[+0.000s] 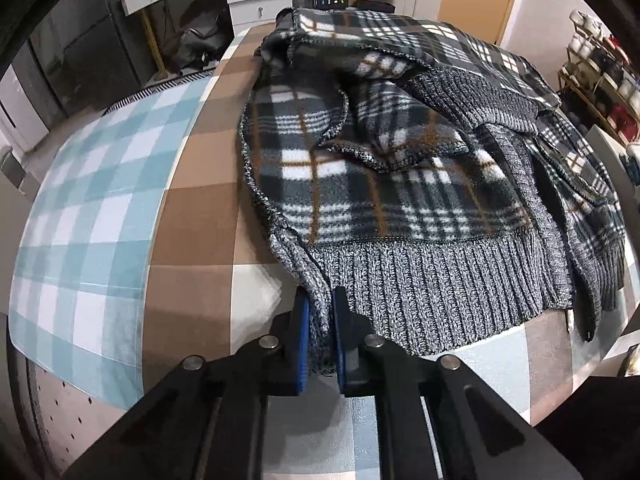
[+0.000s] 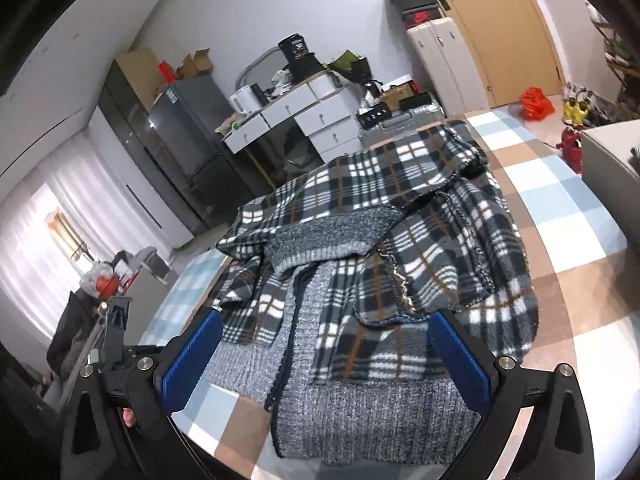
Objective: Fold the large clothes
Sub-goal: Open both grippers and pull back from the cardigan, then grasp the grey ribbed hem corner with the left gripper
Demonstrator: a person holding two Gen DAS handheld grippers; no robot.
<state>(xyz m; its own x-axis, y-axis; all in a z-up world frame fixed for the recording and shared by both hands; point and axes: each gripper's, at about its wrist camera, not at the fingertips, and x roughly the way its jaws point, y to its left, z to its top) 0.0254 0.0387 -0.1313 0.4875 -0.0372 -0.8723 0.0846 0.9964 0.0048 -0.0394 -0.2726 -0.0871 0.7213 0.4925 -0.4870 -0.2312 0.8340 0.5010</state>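
The garment, a grey knit cardigan (image 1: pixel 400 184) with a plaid fleece lining, lies in a loose, rumpled heap on a bed covered by a brown, white and blue checked sheet (image 1: pixel 192 216); no flat, squared fold is visible anywhere on it. On the left side, the left claw (image 1: pixel 320 344) is clamped on the corner of the cardigan's ribbed hem (image 1: pixel 432 280), the grey knit pinched between its blue pads (image 1: pixel 302 344). The lining faces upward across most of the pile, and a sleeve or front panel is bunched over the body, so the piece appears partly inside out or thrown open. On the right side, the right claw (image 2: pixel 326 352) stands wide, its pads either side of the hem and front edge seen in the right wrist view, with nothing gripped. Assessment: the task is at an early stage. One hem corner is secured; the second corner remains to be taken, the garment spread flat, and all folding remains.
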